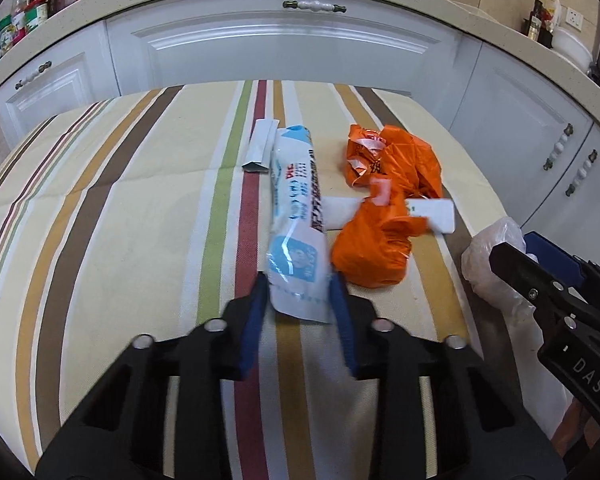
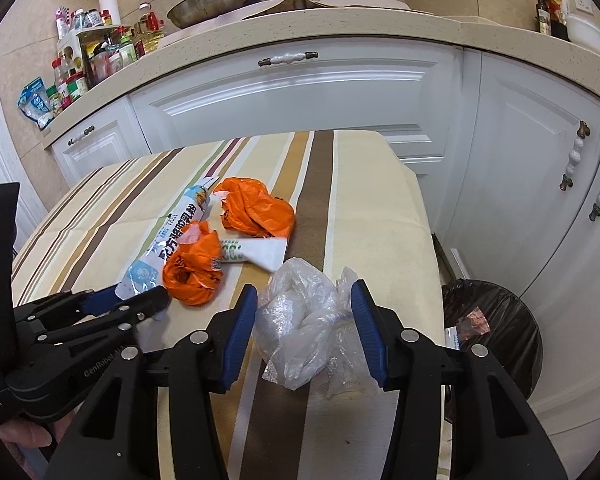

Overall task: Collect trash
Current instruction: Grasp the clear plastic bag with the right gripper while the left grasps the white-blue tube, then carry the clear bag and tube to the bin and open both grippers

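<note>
Blue rubber pads point(image 1: 256, 312) line the left gripper point(image 1: 298, 300), and its jaws stand a little apart with the near end of a long white-and-blue packet point(image 1: 296, 216) lying between them; both pads look to be touching the packet's edges, though a firm grip cannot be confirmed. Taking the packet by its end probably lets it lift clear of the orange bags without dragging them. The right gripper point(image 2: 304, 328) stands wide open, its pads on either side of a crumpled clear plastic bag point(image 2: 300, 320), the right one touching the film but not squeezing it yet.

Beyond the packet lie two crumpled orange bags point(image 1: 380, 208), one resting over a flat white wrapper point(image 1: 432, 216), and a small folded silver sachet point(image 1: 260, 144) sits just beside the packet's far end. All of it rests on a striped tablecloth point(image 1: 120, 200). A bin with a black liner point(image 2: 496, 320) stands on the floor by the table's right edge, near the right gripper, so the clear bag likely has the shortest trip.
</note>
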The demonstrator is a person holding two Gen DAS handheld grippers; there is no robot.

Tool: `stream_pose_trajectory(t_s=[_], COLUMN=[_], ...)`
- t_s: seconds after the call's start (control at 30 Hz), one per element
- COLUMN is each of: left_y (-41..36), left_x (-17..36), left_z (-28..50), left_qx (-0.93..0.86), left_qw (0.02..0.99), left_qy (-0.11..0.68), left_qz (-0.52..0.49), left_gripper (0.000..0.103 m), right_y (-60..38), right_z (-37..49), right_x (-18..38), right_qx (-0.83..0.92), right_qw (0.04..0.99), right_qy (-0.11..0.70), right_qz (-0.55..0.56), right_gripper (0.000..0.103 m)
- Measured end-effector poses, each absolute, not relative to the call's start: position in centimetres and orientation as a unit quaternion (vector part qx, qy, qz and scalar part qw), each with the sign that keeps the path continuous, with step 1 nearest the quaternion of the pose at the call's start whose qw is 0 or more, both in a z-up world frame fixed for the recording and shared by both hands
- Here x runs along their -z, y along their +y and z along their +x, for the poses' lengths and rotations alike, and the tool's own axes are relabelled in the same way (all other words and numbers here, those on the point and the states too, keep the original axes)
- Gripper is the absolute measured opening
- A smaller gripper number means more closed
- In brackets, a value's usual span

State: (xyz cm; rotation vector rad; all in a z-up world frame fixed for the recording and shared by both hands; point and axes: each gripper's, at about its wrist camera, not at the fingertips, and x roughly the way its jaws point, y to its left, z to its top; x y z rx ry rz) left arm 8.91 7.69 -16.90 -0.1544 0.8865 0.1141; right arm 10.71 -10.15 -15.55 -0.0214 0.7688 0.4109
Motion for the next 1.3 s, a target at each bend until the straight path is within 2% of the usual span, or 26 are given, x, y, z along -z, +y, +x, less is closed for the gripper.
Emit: stream_pose_trajectory(t_s=[0.13,0.17,0.2,0.5,0.87,1.3], left_y=[8.0,8.0,8.1,8.9,8.5,0.3], left_x=[16.9,16.8,16.7,15.8,12.3,9.5], left_z=[8.7,8.6,8.5,7.0,4.4,5.6], left_qx=[-0.054,-0.053,-0.048,-0.062,-0.08,-0.005], left_qw=[0.9,0.901,0.903,0.908,0.928,0.944], left_qy=[0.424,0.422,0.42,0.407,0.36,0.329], left_qz=[-0.08,-0.081,-0.08,-0.076,-0.05,-0.013], left_gripper=[0.018,0.006,0.003,0.003,0.003,0.003], right_y=[-10.3,-10.4,-10.4,-10.7,-11.4,-18.1], right_z=[10.7,10.6,10.5,9.7,7.9,6.8], right_x=[15.6,15.6,15.5,15.0,13.6,11.6], right_qx=[-0.197,-0.197,-0.196,-0.185,-0.16,-0.077], right_qw=[0.907,0.908,0.909,0.919,0.936,0.959], right_qy=[0.371,0.37,0.368,0.347,0.311,0.271], right_qz=[-0.009,-0.009,-0.01,-0.018,-0.041,-0.045], right_gripper=[0.049,0.049,0.049,0.049,0.049,0.048])
